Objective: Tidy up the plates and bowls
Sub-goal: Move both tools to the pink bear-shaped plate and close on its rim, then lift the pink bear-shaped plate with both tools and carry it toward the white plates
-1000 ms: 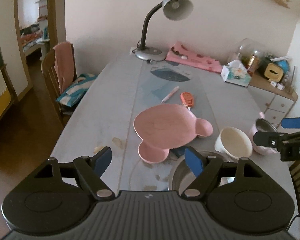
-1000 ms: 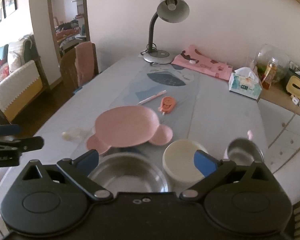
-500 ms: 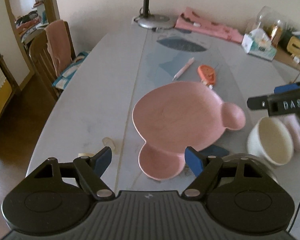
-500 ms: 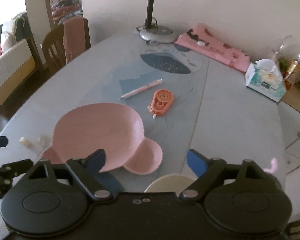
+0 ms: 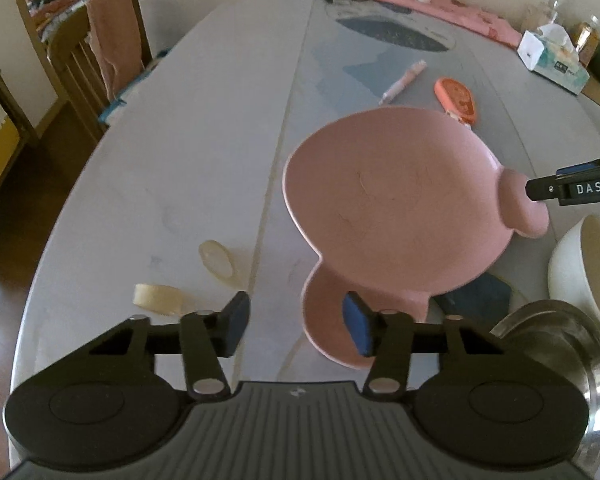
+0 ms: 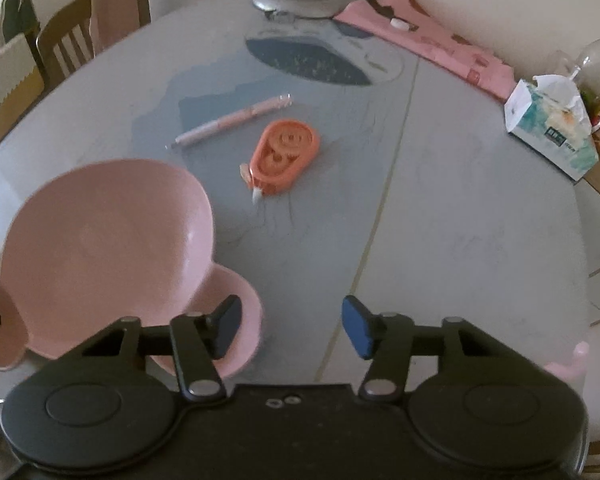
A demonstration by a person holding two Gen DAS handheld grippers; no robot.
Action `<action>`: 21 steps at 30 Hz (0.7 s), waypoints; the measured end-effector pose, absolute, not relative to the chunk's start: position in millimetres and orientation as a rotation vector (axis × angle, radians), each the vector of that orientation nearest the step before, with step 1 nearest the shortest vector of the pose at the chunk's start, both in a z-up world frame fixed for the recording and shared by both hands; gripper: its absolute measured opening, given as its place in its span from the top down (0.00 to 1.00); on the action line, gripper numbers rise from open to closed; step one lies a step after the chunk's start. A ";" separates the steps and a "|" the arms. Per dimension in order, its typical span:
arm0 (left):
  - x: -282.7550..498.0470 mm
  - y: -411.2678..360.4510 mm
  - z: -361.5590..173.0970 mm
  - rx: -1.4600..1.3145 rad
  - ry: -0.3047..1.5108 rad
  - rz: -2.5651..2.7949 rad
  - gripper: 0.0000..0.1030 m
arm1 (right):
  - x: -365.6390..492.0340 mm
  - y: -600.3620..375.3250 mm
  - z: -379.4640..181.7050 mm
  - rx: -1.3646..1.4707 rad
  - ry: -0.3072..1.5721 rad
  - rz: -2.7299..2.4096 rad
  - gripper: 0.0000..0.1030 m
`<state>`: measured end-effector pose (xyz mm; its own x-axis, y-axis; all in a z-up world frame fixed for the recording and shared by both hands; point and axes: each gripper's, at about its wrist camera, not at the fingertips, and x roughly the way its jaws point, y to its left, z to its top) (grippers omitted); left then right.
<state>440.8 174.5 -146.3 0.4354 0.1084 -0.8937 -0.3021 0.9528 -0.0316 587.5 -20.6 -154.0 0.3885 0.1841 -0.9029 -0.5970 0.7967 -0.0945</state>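
Overhead, grey table (image 5: 188,152) beneath pink plate (image 5: 396,208), wooden chair (image 5: 76,56) alongside.

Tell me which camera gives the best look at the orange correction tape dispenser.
The right wrist view: the orange correction tape dispenser lies whole and unobstructed mid-table, gears and tip visible. In the left wrist view the dispenser is smaller and sits just behind the pink bear-shaped plate, whose far rim hides its near end.
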 end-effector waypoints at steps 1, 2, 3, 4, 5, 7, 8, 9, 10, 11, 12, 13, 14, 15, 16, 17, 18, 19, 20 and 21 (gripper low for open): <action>441.7 174.2 -147.4 -0.202 1.097 0.253 0.60 | 588.0 -21.3 -156.8 -0.441 1.074 0.518 0.56; 442.4 174.0 -148.5 -0.204 1.100 0.254 0.62 | 589.1 -21.0 -158.9 -0.437 1.079 0.522 0.58; 443.0 173.9 -149.2 -0.202 1.102 0.258 0.63 | 588.6 -21.3 -160.4 -0.431 1.084 0.531 0.59; 443.3 173.5 -150.1 -0.201 1.105 0.260 0.64 | 588.4 -21.3 -161.0 -0.426 1.085 0.536 0.61; 443.9 173.2 -150.6 -0.198 1.107 0.262 0.66 | 587.5 -20.8 -161.0 -0.423 1.082 0.540 0.63; 445.1 172.4 -151.7 -0.196 1.112 0.262 0.70 | 587.9 -20.2 -160.4 -0.410 1.088 0.550 0.67; 445.6 172.4 -152.1 -0.202 1.114 0.259 0.72 | 587.5 -19.8 -160.1 -0.403 1.092 0.556 0.72; 446.3 172.3 -152.5 -0.209 1.116 0.257 0.74 | 587.2 -19.4 -160.1 -0.399 1.096 0.562 0.74; 446.8 171.7 -153.2 -0.213 1.120 0.255 0.79 | 586.4 -19.1 -159.8 -0.398 1.098 0.567 0.78; 447.2 171.1 -153.7 -0.214 1.123 0.252 0.82 | 585.9 -17.9 -159.8 -0.400 1.097 0.568 0.81; 447.2 171.2 -153.7 -0.217 1.122 0.250 0.84 | 584.0 -17.3 -159.6 -0.403 1.095 0.570 0.82; 447.1 170.5 -153.6 -0.217 1.119 0.248 0.86 | 582.8 -16.6 -159.8 -0.404 1.094 0.574 0.86; 446.9 169.4 -153.3 -0.212 1.116 0.252 0.87 | 582.0 -16.2 -160.2 -0.402 1.093 0.576 0.90; 446.6 168.7 -152.8 -0.207 1.113 0.256 0.88 | 580.2 -15.9 -160.0 -0.400 1.089 0.575 0.92; 446.2 168.2 -152.4 -0.203 1.109 0.260 0.88 | 578.2 -15.5 -159.6 -0.402 1.080 0.569 0.92; 446.0 167.8 -152.3 -0.203 1.107 0.261 0.89 | 576.9 -15.1 -159.9 -0.405 1.072 0.564 0.92; 445.6 168.4 -152.2 -0.200 1.105 0.261 0.89 | 575.1 -15.0 -160.2 -0.408 1.066 0.559 0.92; 445.0 168.0 -151.8 -0.194 1.102 0.263 0.90 | 573.1 -15.0 -160.1 -0.410 1.062 0.556 0.92; 444.1 168.2 -150.9 -0.190 1.098 0.265 0.91 | 571.7 -15.4 -159.8 -0.410 1.057 0.555 0.92; 443.4 168.7 -149.3 -0.192 1.093 0.266 0.92 | 570.8 -15.9 -159.1 -0.407 1.051 0.555 0.92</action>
<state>443.4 168.7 -149.3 0.4326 0.1180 -0.8938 -0.3061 0.9517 -0.0225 570.8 -15.9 -159.1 0.3822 0.2329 -0.8943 -0.6070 0.7929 -0.0529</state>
